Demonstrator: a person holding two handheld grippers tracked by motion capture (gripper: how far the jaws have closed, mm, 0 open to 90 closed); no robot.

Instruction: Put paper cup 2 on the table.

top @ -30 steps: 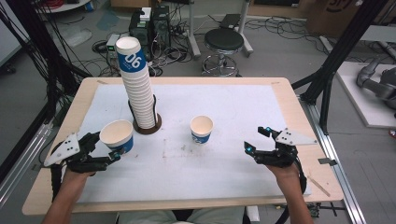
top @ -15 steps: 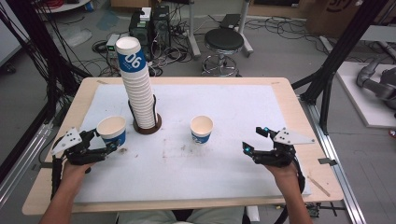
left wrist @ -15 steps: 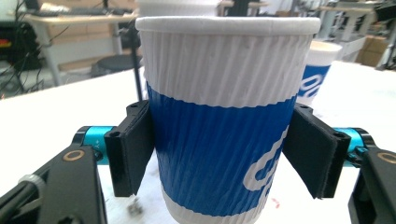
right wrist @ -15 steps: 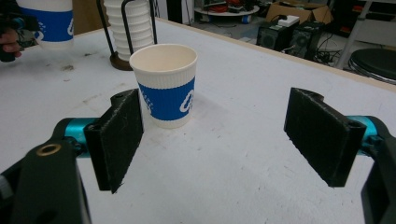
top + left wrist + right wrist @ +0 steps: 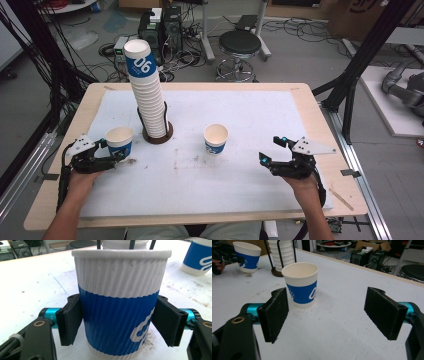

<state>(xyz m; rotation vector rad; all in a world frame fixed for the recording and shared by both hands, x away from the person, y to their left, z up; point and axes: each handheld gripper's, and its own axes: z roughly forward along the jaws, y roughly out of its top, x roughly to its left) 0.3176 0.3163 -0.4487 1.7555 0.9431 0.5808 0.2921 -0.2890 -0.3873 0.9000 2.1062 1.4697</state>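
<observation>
In the high view, the left gripper (image 5: pixel 117 156) sits at the left edge of the white mat (image 5: pixel 250 190), low in the frame, held by the person's left hand (image 5: pixel 80 177). Between its jaws stands the left cup (image 5: pixel 119 142), white above and blue below, upright on the mat. In the left gripper view this cup (image 5: pixel 120 302) stands centred, and the two black pads (image 5: pixel 71 320) sit at the sides of its blue band: the left one touches or nearly touches the ribbed wall, while a thin gap shows at the right one. So the jaws stand about a cup's width apart, and I cannot tell whether they still press on it.

Just right of that cup, toward the upper middle of the high view, a tall stack of cups (image 5: pixel 147 95) rises from a round brown base (image 5: pixel 158 136), with thin black rods around it and "06" on the top cup.

Further right, near the centre of the mat, stands a second cup (image 5: pixel 216 138), upright and open. In the right gripper view it (image 5: pixel 300 285) stands ahead of the pads, nearer the left one, touching neither.

At the right of the high view the right gripper (image 5: pixel 267 150) is held by the right hand (image 5: pixel 305 182), low over the mat. Its jaws are wide apart and hold nothing.
</observation>
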